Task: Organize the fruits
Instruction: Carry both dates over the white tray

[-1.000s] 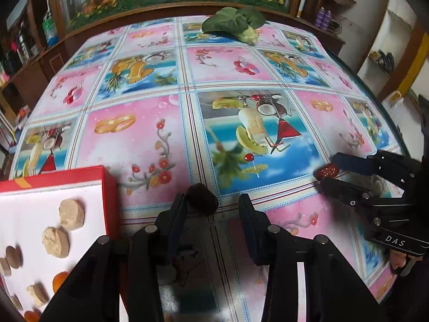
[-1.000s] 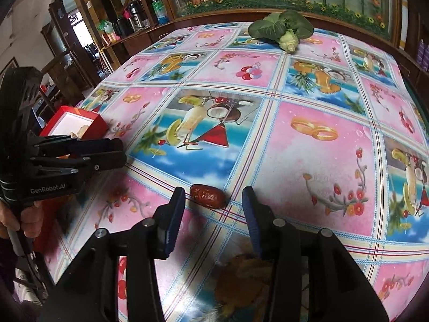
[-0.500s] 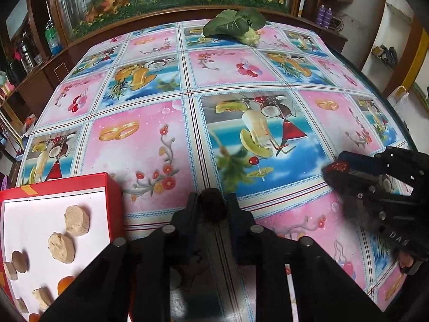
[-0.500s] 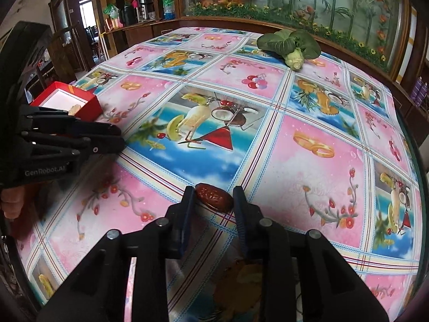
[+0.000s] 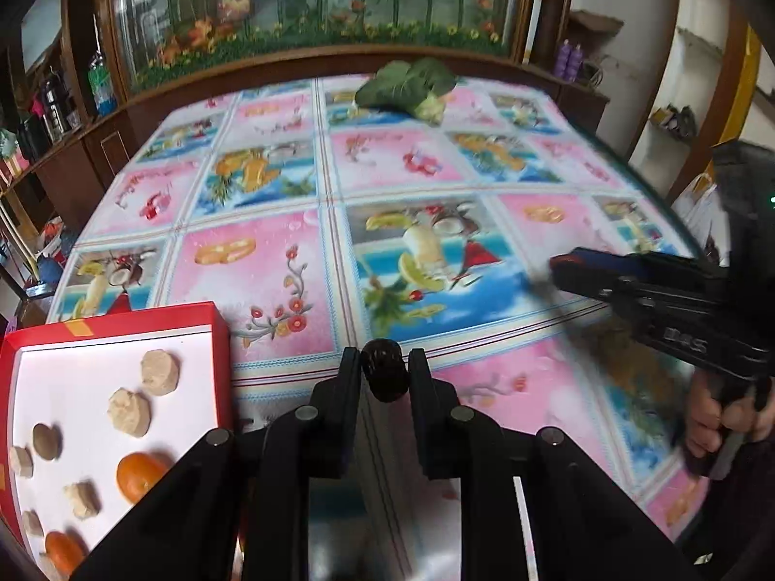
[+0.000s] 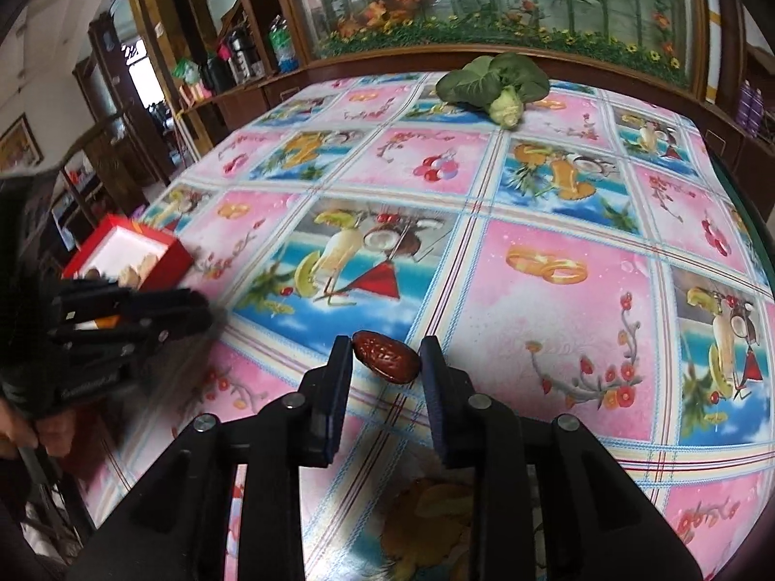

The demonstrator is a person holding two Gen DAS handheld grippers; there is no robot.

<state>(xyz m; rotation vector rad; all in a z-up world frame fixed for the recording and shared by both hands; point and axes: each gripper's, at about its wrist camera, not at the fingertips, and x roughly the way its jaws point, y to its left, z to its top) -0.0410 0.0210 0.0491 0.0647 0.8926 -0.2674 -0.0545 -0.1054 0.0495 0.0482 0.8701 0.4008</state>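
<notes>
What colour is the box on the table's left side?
Red outside, white inside; the box shows best in the left wrist view.

A dark, wrinkled, oval dried date (image 5: 385, 372) sits pinched end-on between the left tongs (image 5: 383, 374). A second glossy reddish-brown wrinkled date (image 6: 386, 356) lies slantwise, clamped between the right tongs (image 6: 385, 363) above the patterned counter (image 6: 557, 319).

Your left tongs (image 5: 385, 370) are clamped tight on a dark date (image 5: 384, 373), angled steeply down over the desk's near edge. Your right tongs (image 6: 386, 356) pinch a reddish date (image 6: 386, 356) end to end, tilted down too, with your hand (image 5: 717, 416) wrapped round the grip.
</notes>
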